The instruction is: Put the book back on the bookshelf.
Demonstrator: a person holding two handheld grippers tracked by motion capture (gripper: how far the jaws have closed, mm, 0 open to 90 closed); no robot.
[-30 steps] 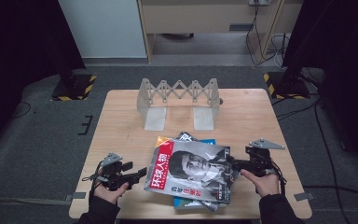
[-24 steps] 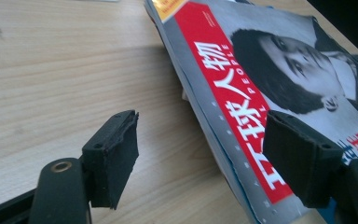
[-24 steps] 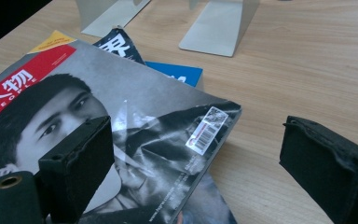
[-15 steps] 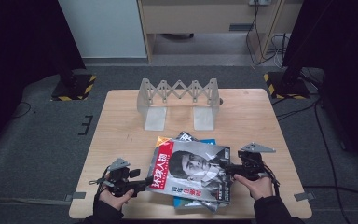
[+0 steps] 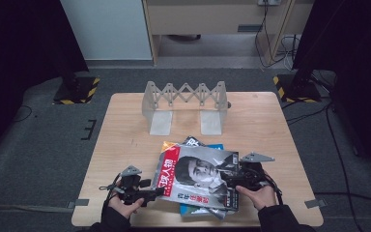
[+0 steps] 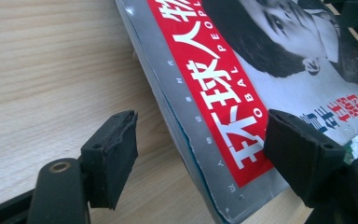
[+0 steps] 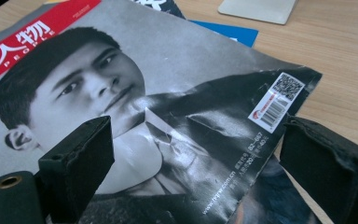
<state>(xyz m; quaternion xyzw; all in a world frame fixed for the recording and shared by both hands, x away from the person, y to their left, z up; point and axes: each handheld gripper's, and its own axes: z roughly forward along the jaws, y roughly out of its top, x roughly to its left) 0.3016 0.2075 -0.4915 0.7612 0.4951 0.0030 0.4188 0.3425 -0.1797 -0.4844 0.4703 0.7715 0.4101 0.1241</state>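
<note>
1. On the near half of the table point(image 5: 125, 121), the top magazine point(image 5: 198, 176) caps a loose stack, left gripper point(image 5: 150, 192) and right gripper point(image 5: 232, 176) at its side edges; a push could skew the pile.
2. Along the left gripper view, released jaws straddle the spine point(image 6: 200, 154); closing might catch several magazines.
3. In the right gripper view, spread jaws hover over the curled corner point(image 7: 279, 100), which could crease.
</note>
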